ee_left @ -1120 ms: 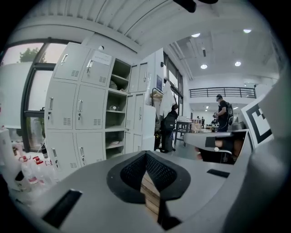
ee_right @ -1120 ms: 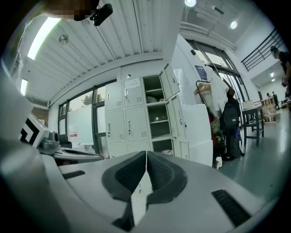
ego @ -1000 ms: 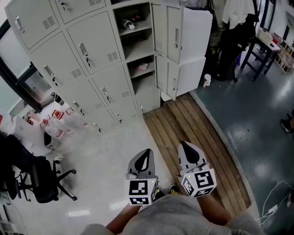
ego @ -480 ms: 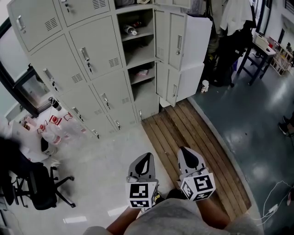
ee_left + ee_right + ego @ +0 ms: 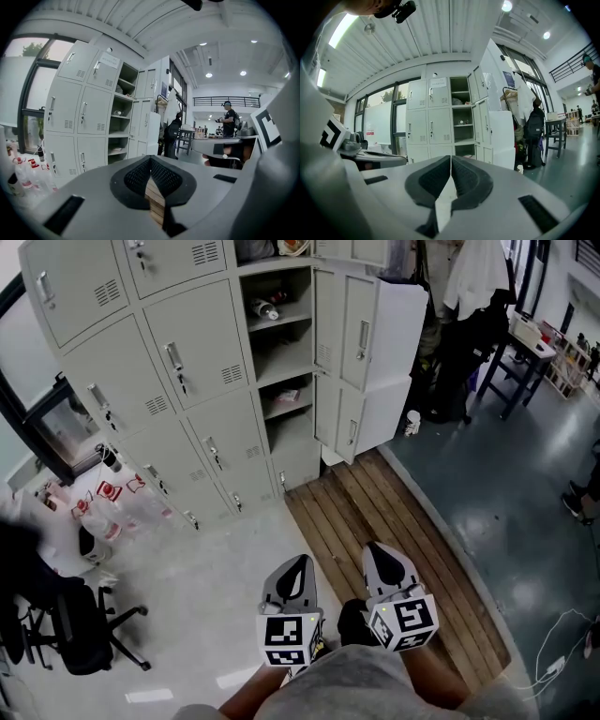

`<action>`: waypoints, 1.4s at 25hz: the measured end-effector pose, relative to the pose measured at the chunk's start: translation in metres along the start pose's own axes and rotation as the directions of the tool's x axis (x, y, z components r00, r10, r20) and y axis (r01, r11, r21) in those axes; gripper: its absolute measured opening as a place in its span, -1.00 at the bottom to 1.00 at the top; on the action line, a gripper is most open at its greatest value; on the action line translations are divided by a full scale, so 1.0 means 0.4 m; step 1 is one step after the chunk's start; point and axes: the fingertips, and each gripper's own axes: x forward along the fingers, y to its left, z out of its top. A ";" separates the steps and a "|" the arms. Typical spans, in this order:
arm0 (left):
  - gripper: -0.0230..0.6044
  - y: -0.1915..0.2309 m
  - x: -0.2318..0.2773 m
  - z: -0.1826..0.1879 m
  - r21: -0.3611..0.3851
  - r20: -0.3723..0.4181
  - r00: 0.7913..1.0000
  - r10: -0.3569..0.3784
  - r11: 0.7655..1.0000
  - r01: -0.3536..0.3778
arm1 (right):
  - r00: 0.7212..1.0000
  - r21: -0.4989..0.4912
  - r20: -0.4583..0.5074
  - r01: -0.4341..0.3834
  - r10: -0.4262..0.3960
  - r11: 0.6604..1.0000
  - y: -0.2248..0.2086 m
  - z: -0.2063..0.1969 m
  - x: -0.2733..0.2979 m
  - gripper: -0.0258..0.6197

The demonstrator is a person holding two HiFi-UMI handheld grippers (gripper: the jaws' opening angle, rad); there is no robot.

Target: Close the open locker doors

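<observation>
A bank of pale grey lockers [image 5: 187, 362] stands ahead. One column [image 5: 281, 343] is open, with a bottle and small items on its shelves. Its doors [image 5: 361, 329] and the lower ones [image 5: 352, 423] swing out to the right. My left gripper [image 5: 298, 563] and right gripper [image 5: 377, 549] are held side by side close to my body, far short of the lockers. Both are shut with nothing in them. The left gripper view shows the shut tips [image 5: 150, 159] below the open column [image 5: 119, 122]. In the right gripper view the tips [image 5: 451, 158] meet under the open doors [image 5: 485, 124].
A wooden floor strip [image 5: 394, 521] runs from my feet to the open doors. A backpack and hanging clothes [image 5: 464, 343] and a dark table [image 5: 525, 343] stand at right. An office chair [image 5: 80, 624] and plastic bottles [image 5: 108, 498] are at left. A person [image 5: 229, 119] stands far off.
The head view has tipped up a little, so more of the lockers shows. Both grippers keep their place and stay shut. A dark shoe now shows between them.
</observation>
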 end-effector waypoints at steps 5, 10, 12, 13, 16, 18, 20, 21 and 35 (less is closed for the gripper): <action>-0.90 -0.009 0.018 0.004 0.003 -0.002 1.000 -0.014 1.000 0.014 | 1.000 -0.008 -0.003 0.015 -0.015 1.000 -0.024 0.006 0.010 -0.83; -0.90 -0.002 0.059 0.010 -0.001 -0.009 1.000 -0.018 1.000 0.018 | 1.000 -0.013 -0.013 0.020 -0.020 1.000 -0.055 -0.002 0.053 -0.83; -0.90 0.007 0.084 0.010 0.005 -0.018 1.000 -0.013 1.000 0.013 | 1.000 -0.012 -0.015 0.020 -0.020 1.000 -0.072 -0.001 0.078 -0.83; -0.90 0.011 0.101 0.009 0.010 -0.026 1.000 -0.012 1.000 0.012 | 1.000 -0.014 -0.015 0.019 -0.019 1.000 -0.084 0.001 0.094 -0.83; -0.90 0.027 0.168 0.012 0.015 -0.036 0.999 -0.003 1.000 0.003 | 1.000 -0.016 -0.019 0.009 -0.009 1.000 -0.126 0.004 0.154 -0.83; -0.90 0.041 0.219 0.019 0.014 -0.038 0.999 0.005 1.000 -0.004 | 1.000 -0.014 -0.024 -0.001 0.001 1.000 -0.157 0.000 0.203 -0.83; -0.90 0.053 0.275 0.036 0.014 -0.043 0.999 0.008 1.000 -0.008 | 1.000 -0.014 -0.027 -0.002 0.002 1.000 -0.196 -0.001 0.254 -0.83; -0.90 0.059 0.306 0.045 0.016 -0.042 0.999 0.009 1.000 -0.008 | 1.000 -0.013 -0.026 -0.001 0.000 1.000 -0.218 0.001 0.282 -0.83; -0.90 0.117 0.764 0.154 0.012 -0.110 0.992 0.054 0.999 -0.053 | 0.996 0.032 -0.056 -0.061 0.063 0.998 -0.540 0.058 0.657 -0.83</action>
